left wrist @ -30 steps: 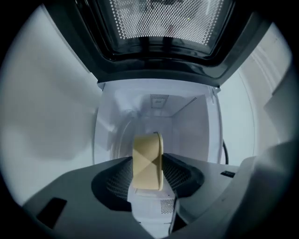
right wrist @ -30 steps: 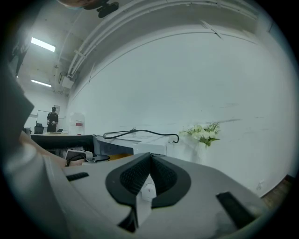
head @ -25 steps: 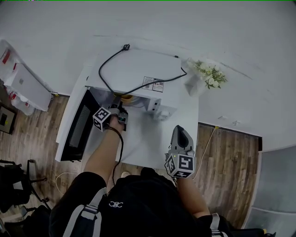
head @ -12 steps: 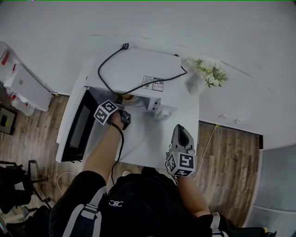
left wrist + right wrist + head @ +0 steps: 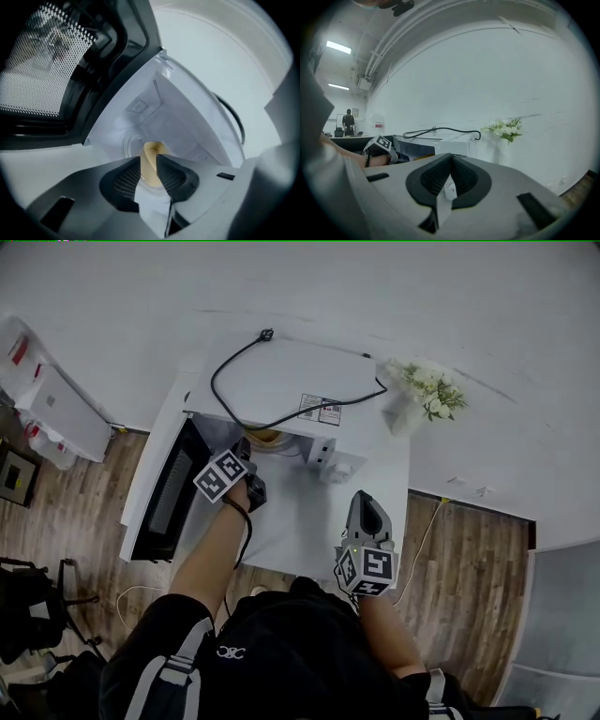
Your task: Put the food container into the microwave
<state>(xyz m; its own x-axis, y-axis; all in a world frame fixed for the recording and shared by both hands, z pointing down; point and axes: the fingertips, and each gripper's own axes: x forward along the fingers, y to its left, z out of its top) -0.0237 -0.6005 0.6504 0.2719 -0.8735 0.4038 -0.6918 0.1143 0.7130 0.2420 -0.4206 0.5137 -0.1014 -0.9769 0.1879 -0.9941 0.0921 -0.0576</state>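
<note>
The microwave (image 5: 281, 381) stands on the white table (image 5: 300, 526) with its door (image 5: 169, 493) swung wide open to the left. The left gripper (image 5: 150, 169) reaches into the opening, and its jaws pinch a thin side of the yellow food container (image 5: 265, 437). The container is already inside the white box, over the round turntable (image 5: 130, 142). It is hard to tell if its bottom sits flat on the turntable yet.

The right gripper (image 5: 451, 164) hangs back over the near table edge; its jaws are pressed together with nothing between them.

A few things could go wrong here:
- If the left jaws let go while the container is tipped or not quite down, it could drop and tip over, and any food inside could spill.
- If the jaws open only a little and then pull back, they could drag the container out again.
- If the gripper lifts or swings on the way out, it could bump the top or side of the opening and knock the container.
- The door is near the left arm, so a wide move could hit it.
</note>
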